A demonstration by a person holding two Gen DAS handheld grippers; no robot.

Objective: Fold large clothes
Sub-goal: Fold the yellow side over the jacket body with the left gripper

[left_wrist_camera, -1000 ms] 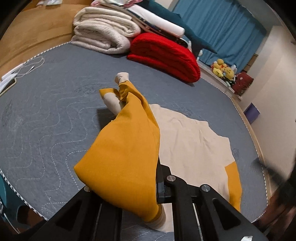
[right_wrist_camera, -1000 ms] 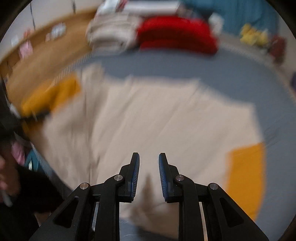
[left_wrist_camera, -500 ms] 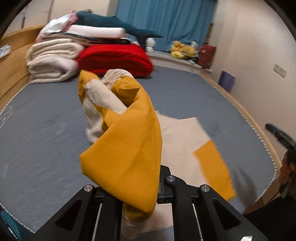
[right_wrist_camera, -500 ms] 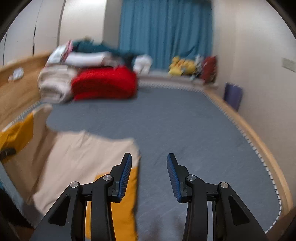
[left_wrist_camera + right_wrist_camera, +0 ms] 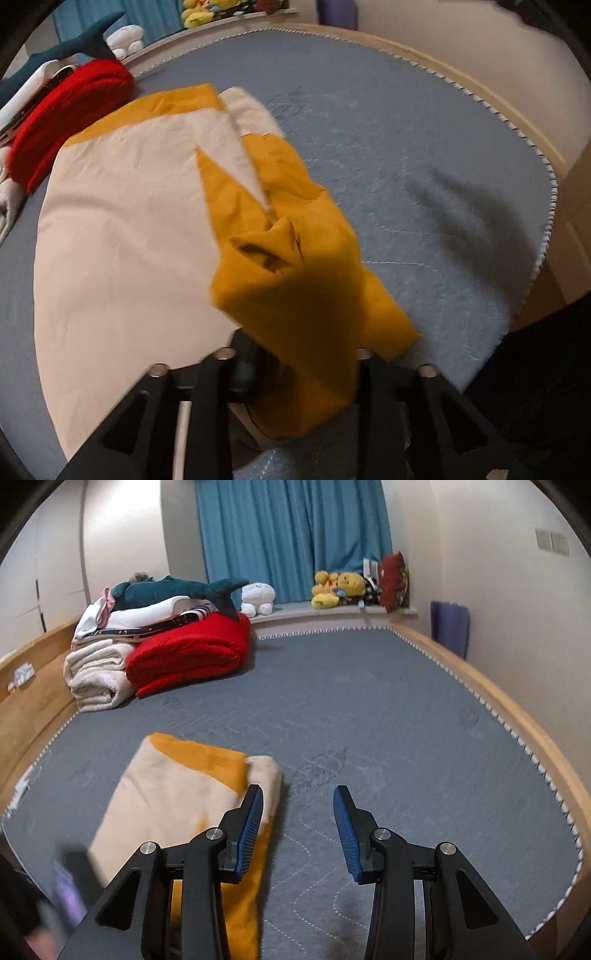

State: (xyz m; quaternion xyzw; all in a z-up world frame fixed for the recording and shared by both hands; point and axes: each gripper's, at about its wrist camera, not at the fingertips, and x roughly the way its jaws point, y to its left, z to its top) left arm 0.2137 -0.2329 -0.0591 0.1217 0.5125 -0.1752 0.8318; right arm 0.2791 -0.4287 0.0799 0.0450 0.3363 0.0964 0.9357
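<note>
Left wrist view: the left claw (image 5: 295, 363) is clamped on a mustard fold of the cream-and-mustard garment (image 5: 122, 229), which spreads flat across the grey mattress (image 5: 424, 155) beside a red blanket (image 5: 66, 110); right wrist view: the right claw (image 5: 298, 827) hangs wide apart, gripping nothing, above the mattress, the garment's edge behind its left finger.

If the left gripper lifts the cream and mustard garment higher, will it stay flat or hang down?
Probably it hangs: the garment already drapes limply over the left gripper. It creases easily, so it seems thin and light. The free part would likely drag across the grey mattress.
</note>
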